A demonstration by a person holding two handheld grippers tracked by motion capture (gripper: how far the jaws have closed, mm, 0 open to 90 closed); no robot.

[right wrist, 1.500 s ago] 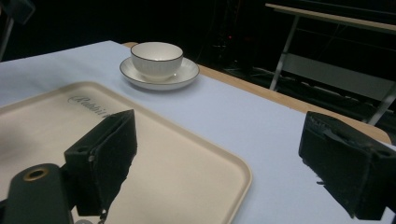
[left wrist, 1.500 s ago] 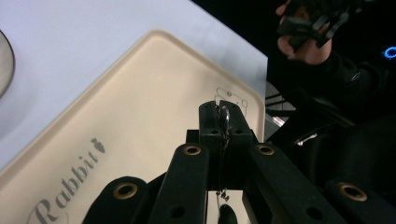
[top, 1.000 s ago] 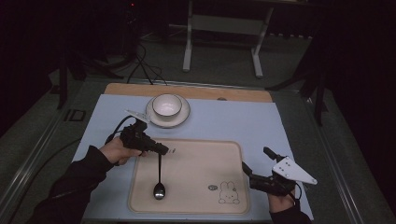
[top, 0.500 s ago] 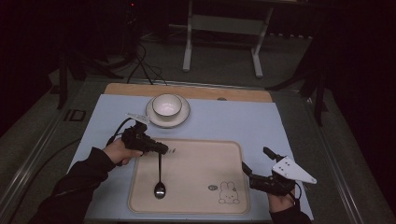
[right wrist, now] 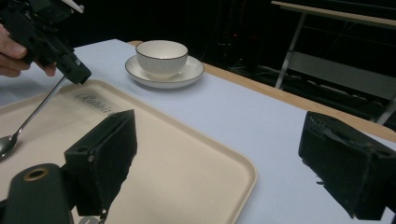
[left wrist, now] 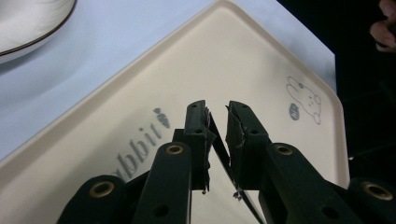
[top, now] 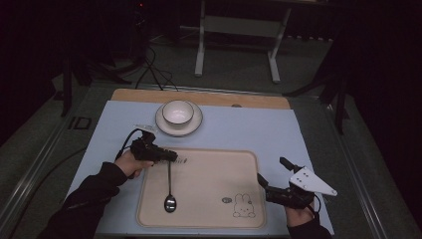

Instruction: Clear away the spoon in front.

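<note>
A metal spoon [top: 169,186] lies on the beige tray [top: 214,172], bowl toward me and handle pointing away. My left gripper [top: 180,160] is low over the tray's far left corner, at the end of the handle. In the left gripper view the thin spoon handle [left wrist: 222,153] runs slantwise between the jaws [left wrist: 216,110], which have just been opening; a gap shows beside it. My right gripper [top: 271,170] hovers open at the tray's right edge with nothing between its fingers [right wrist: 224,154]. From there I also see the spoon [right wrist: 32,114] and the left gripper [right wrist: 74,72].
A white cup [top: 177,112] stands on a saucer [top: 193,127] beyond the tray, on the pale blue mat [top: 249,129]. The tray carries a rabbit print [top: 243,206] near its front right corner. A wooden strip [top: 249,101] edges the table's far side.
The left gripper has dipped a little toward the tray at the spoon's handle end. The spoon's bowl stays where it was. The right gripper has not moved.
</note>
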